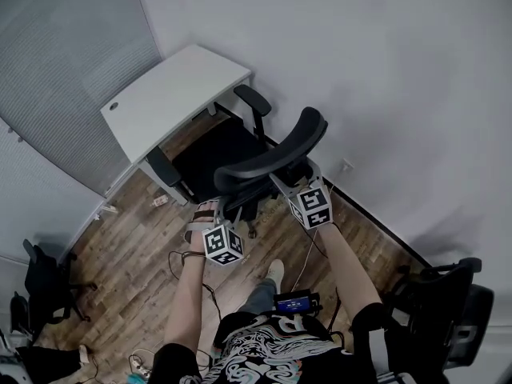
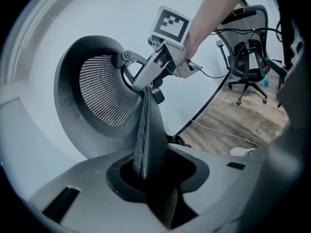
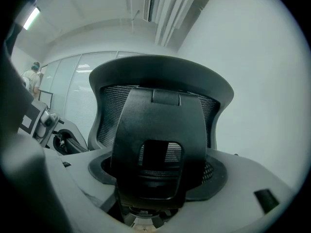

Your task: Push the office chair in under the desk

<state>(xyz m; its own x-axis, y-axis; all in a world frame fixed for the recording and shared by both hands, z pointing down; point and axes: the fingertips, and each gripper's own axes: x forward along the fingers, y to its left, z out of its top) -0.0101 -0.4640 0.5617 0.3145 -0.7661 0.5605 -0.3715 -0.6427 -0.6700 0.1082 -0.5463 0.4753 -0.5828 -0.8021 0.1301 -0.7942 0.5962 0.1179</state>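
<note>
**Item:** office chair (image 1: pixel 222 154), black, with mesh backrest (image 1: pixel 276 152), two armrests and a castor base.

**Location:** on the wood floor (image 1: pixel 128 246), at 12 o'clock from the person. The white desk (image 1: pixel 172 94) lies at 11 o'clock from the chair. The front of the seat meets the desk's near edge. The backrest stands outside it, so the task is judged part done.

**Left gripper** (image 1: pixel 208 211)**:** at 7 o'clock of the backrest. Its jaws are at a narrow setting, clamped on the thin side edge of the backrest.

**Right gripper** (image 1: pixel 290 184)**:** at 4 o'clock of the backrest, close to level. A black plastic part on the rear of the backrest fills its jaws, and it appears closed on that part.

**Handling, judged:**
- The chair is fairly heavy but should roll freely on the hard floor.
- The frame is stiff, while the mesh gives, so hold the rim or the rear plastic.
- A two-sided hold high on the back suits steering, but a high push may tip or swivel the chair.
- Watch the armrests against the desk edge.

**Also present:** a second chair (image 1: pixel 448 302) at 4 o'clock, well apart.
</note>
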